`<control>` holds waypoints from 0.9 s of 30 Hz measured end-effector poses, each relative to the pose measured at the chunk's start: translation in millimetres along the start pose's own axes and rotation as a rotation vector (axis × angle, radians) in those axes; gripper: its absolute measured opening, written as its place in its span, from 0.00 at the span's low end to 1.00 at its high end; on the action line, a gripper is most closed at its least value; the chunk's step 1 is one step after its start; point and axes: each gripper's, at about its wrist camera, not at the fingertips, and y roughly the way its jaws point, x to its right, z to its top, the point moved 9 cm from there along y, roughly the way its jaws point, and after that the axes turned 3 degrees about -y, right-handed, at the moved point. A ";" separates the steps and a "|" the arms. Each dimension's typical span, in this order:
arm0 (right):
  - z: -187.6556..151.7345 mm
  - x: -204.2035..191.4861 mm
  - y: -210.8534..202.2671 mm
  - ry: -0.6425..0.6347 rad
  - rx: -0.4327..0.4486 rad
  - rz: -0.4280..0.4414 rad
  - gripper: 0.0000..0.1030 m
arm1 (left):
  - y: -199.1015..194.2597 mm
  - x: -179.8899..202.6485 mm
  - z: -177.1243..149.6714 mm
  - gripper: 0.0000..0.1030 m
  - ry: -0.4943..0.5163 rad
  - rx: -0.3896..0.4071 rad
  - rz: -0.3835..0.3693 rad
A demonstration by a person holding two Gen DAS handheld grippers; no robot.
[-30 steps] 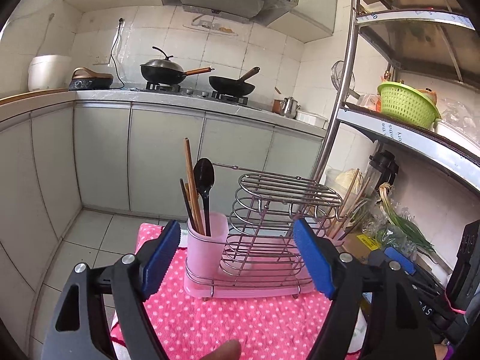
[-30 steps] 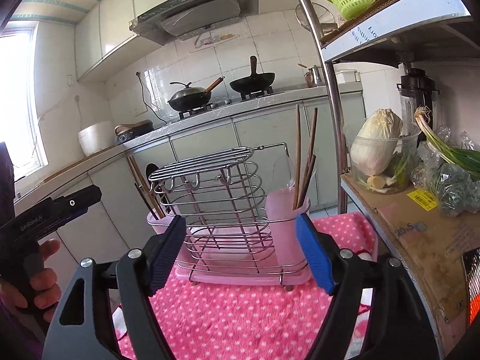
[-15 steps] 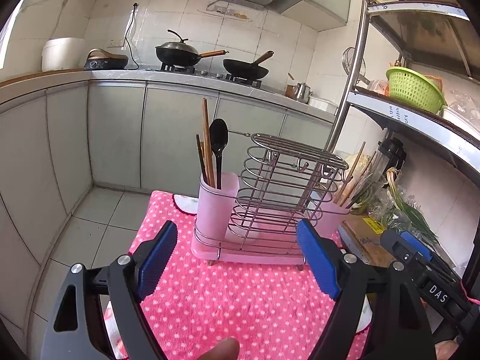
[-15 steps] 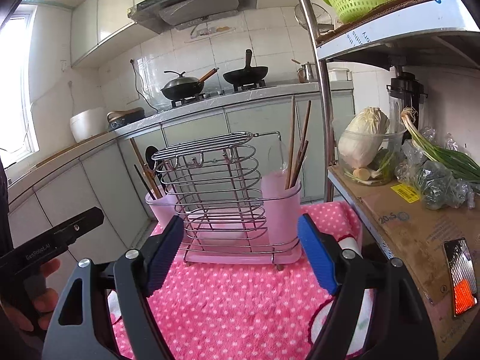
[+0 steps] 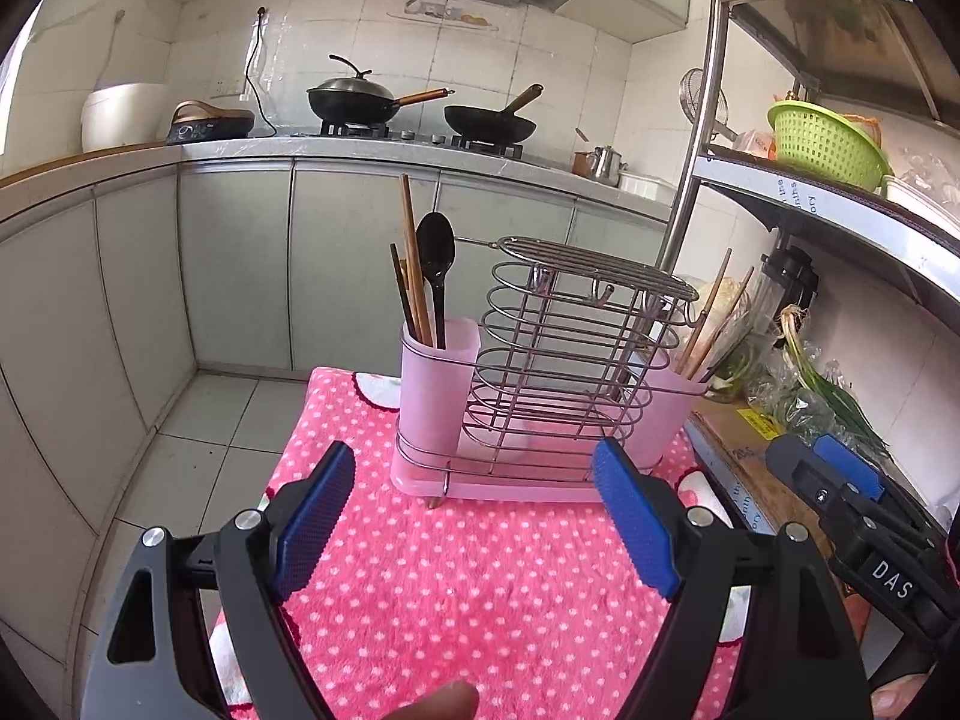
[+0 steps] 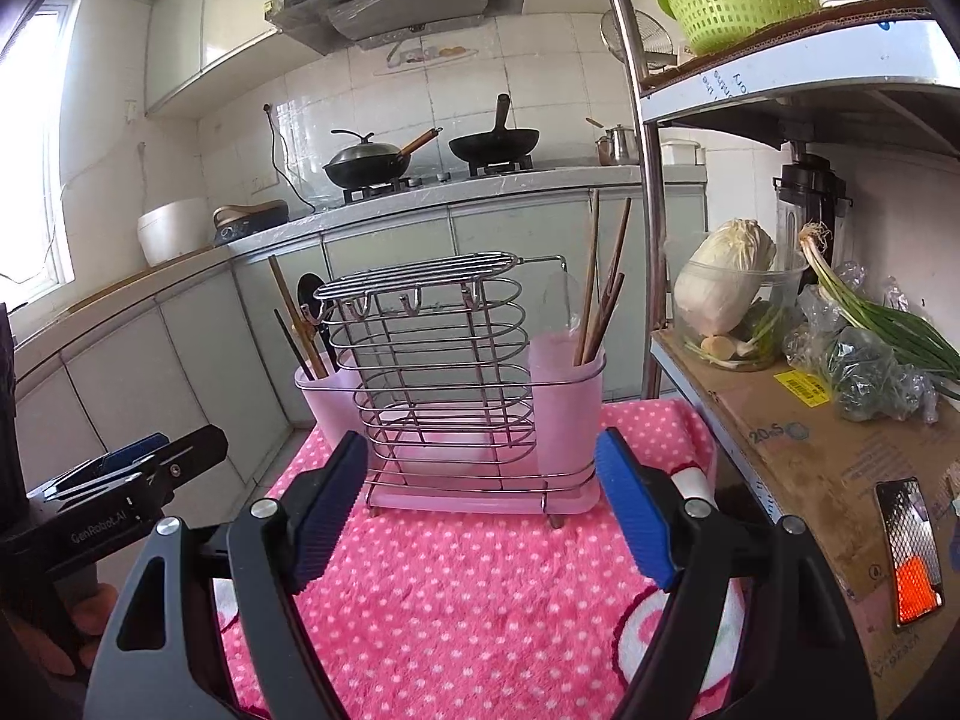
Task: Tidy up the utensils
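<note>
A wire utensil rack (image 5: 564,360) (image 6: 438,366) with a pink base stands on a pink dotted cloth (image 5: 480,588) (image 6: 468,588). Its left pink cup (image 5: 438,378) holds wooden chopsticks (image 5: 414,264) and a black spoon (image 5: 436,258). Its right pink cup (image 6: 567,402) holds several wooden chopsticks (image 6: 603,288). My left gripper (image 5: 474,516) is open and empty, held back from the rack above the cloth. My right gripper (image 6: 480,510) is open and empty, also in front of the rack. Each gripper shows at the edge of the other's view.
A metal shelf unit (image 6: 648,180) stands to the right, with a cardboard sheet (image 6: 810,456), cabbage in a tub (image 6: 732,294), bagged greens (image 6: 870,354) and a green basket (image 6: 732,0). Kitchen counter with two woks (image 5: 420,108) lies behind. Tiled floor (image 5: 198,420) is to the left.
Both grippers have pulled back and up from the rack, so it looks smaller and more of the cloth shows. Both stay open and empty.
</note>
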 end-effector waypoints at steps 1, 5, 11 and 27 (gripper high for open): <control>0.4 -1.0 -0.5 -0.003 0.001 0.000 0.76 | -0.1 0.2 -0.1 0.78 0.000 -0.001 -0.001; 0.8 -4.2 -1.5 -0.009 0.001 -0.001 0.76 | -0.1 0.6 -0.1 0.78 0.002 -0.002 -0.005; -0.4 -5.1 -0.9 -0.016 -0.004 -0.005 0.76 | 0.7 3.5 -0.6 0.78 0.011 -0.004 -0.013; -0.2 -8.7 0.1 -0.020 -0.008 0.001 0.76 | 0.8 4.9 -1.3 0.77 0.013 -0.004 -0.022</control>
